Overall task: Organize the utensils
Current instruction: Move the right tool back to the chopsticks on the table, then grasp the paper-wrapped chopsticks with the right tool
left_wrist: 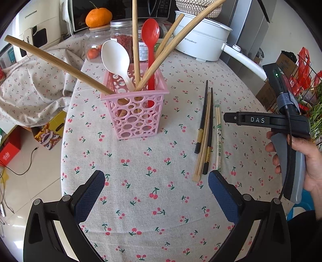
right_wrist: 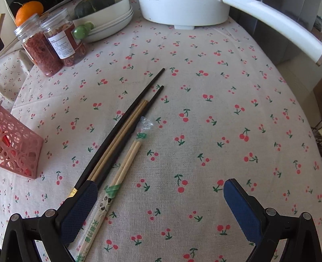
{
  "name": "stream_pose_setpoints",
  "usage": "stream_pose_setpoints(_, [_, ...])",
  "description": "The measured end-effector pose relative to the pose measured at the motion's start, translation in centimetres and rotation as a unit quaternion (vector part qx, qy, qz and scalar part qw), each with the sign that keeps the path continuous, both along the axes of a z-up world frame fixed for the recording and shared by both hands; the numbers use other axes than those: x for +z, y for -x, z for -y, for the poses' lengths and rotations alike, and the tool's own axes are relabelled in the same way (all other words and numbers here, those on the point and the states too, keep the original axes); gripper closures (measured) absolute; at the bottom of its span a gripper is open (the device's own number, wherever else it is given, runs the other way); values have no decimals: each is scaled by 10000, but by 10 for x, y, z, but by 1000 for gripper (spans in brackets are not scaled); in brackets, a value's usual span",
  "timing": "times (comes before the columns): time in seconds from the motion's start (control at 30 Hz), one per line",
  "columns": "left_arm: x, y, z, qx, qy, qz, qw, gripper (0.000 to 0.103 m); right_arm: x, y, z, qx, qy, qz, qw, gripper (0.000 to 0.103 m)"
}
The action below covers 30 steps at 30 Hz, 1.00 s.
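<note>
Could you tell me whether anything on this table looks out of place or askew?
Yes. Several chopsticks lie loose on the tablecloth beside the pink basket instead of standing in it: two black, two plain wooden, and a wrapped pair whose wrapper is torn open at one end. Nothing looks spilled.

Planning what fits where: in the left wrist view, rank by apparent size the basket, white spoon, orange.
1. Basket
2. White spoon
3. Orange, though it sits farther from the camera, so its true rank against the spoon is unsure.
</note>
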State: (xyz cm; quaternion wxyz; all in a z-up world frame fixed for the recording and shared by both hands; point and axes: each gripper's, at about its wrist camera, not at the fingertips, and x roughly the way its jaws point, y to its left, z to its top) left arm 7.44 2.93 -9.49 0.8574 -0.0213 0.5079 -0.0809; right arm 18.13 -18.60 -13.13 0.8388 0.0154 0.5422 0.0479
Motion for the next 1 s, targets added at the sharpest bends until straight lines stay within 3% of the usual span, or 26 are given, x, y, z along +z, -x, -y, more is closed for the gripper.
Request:
stream_pose_setpoints(0.37, [-1,2,5,-132,5,-27,9999,0,-27,-9,-11,-156,513,-401,9978,0])
stream_pose_setpoints(0.7, [0,1,34,-505,-104,45,9987,0,-26,6,10,-171,479,-848,9951,2])
stream_pose_setpoints(0.83, [2,-1,49,-617,-75,99,9980,0,-18,13,19,-116,477,-759,9959,18])
stream_pose_setpoints(0.93, [4,-4,62,-694,-76,131,9975,0,-12,19,28,-36,459,-677,9966,35])
stream_pose_setpoints(1.0, [5,-5,70,-728,-50,138,9972,0,-9,22,37,29,427,-636,9971,55])
